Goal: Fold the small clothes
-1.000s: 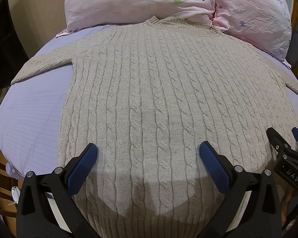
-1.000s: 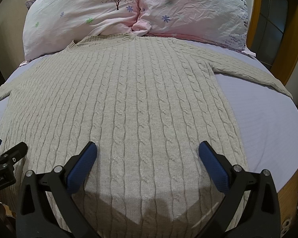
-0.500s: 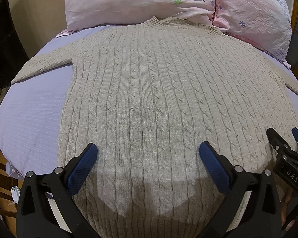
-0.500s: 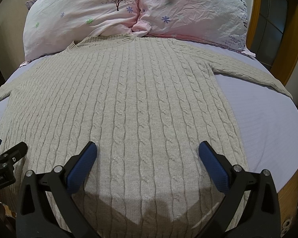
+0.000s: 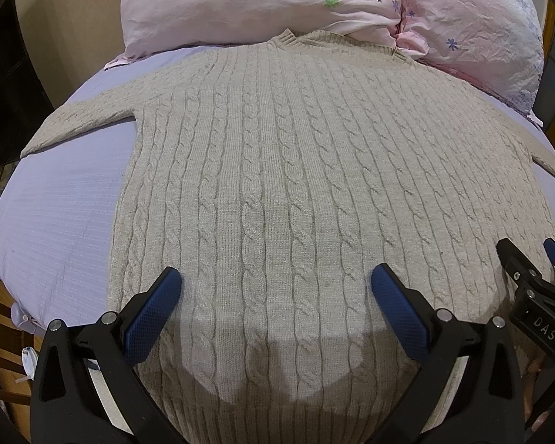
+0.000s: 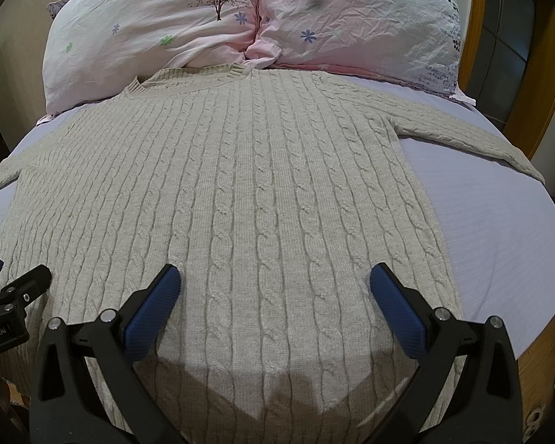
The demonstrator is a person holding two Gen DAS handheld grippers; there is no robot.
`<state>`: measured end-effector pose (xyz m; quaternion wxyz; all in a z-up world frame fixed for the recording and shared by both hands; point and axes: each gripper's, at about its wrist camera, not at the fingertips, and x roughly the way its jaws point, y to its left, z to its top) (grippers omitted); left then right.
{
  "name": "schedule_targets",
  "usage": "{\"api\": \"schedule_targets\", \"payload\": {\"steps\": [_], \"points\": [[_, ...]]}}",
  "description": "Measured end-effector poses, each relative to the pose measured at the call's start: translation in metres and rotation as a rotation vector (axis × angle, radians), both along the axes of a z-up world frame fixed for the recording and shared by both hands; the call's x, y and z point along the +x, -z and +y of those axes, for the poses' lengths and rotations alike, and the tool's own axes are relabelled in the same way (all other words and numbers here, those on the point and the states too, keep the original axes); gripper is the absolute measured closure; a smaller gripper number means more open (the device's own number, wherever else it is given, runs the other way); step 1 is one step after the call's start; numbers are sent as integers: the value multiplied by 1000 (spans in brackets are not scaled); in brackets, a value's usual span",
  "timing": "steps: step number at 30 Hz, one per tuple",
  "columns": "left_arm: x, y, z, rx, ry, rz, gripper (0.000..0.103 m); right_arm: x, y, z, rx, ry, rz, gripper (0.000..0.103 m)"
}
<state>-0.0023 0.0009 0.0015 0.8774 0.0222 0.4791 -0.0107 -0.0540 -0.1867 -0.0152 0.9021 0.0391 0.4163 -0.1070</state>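
Observation:
A beige cable-knit sweater (image 5: pixel 296 170) lies flat, front up, on a lavender bed (image 5: pixel 55 207), collar toward the pillows, both sleeves spread out sideways. It also shows in the right wrist view (image 6: pixel 248 192). My left gripper (image 5: pixel 275 290) is open and empty, hovering over the sweater's lower left part. My right gripper (image 6: pixel 273 288) is open and empty over the lower right part. The right gripper also shows at the left wrist view's right edge (image 5: pixel 529 277). The left gripper shows at the right wrist view's left edge (image 6: pixel 14 288).
Two pink flowered pillows (image 5: pixel 262 3) (image 6: pixel 355 18) lie at the head of the bed, touching the collar. Bare lavender sheet (image 6: pixel 499 222) flanks the sweater on both sides. A wooden frame (image 6: pixel 536 85) stands at the right, wooden floor (image 5: pixel 0 325) at the lower left.

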Motion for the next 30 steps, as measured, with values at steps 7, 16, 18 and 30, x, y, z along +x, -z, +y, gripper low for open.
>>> {"api": "schedule_targets", "payload": {"steps": [7,16,18,30], "points": [[6,2,-1,2,2,18,1,0,-2,0,-5,-24,-21,2],[17,-20,12,-30,54,-84,1,0,-79,-176,146,270,-191,5],[17,-32,19,-28,44,-174,1,-2,-88,-240,207,423,-223,32],[60,-33,110,-380,-59,-219,1,4,-22,-420,726,872,-220,65]]}}
